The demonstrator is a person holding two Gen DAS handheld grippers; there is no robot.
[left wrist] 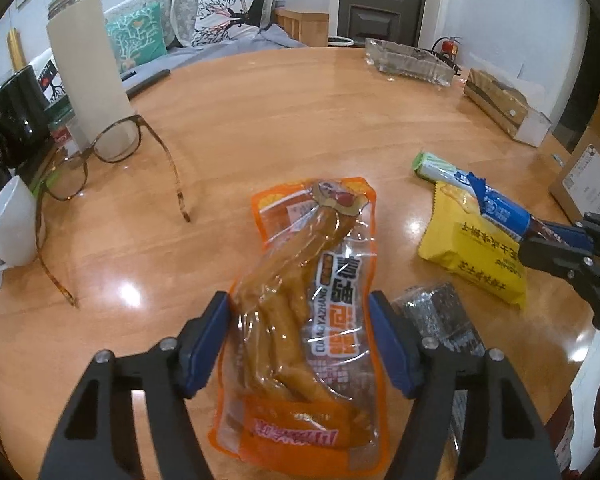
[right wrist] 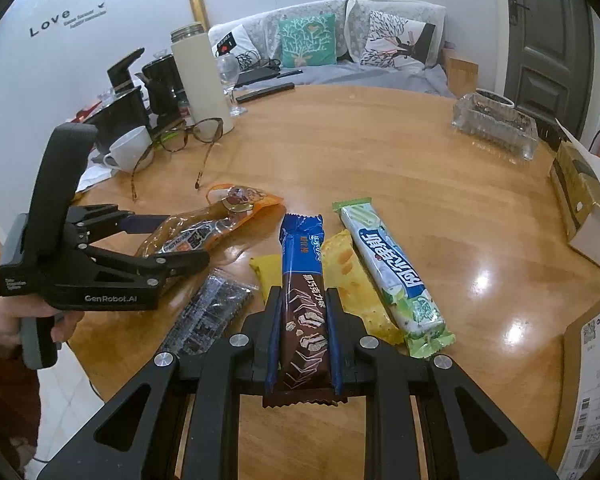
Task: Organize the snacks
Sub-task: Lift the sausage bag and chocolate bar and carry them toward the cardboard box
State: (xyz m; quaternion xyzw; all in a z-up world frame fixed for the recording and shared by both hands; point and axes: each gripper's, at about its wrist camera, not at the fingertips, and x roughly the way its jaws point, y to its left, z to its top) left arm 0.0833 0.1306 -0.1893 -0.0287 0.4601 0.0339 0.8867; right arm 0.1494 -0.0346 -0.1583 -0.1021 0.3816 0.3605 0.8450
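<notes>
You're clamping the chocolate bar (right wrist: 304, 312) in your right gripper (right wrist: 303, 336), its long axis running straight ahead above the yellow packet (right wrist: 356, 280); your left gripper (left wrist: 300, 344) is straddling the orange pouch (left wrist: 308, 304), pads touching its edges, grip unclear

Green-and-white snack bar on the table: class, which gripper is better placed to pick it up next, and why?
Neither is free, but right: the right gripper, shut on the chocolate bar, is beside the green-and-white bar.
</notes>
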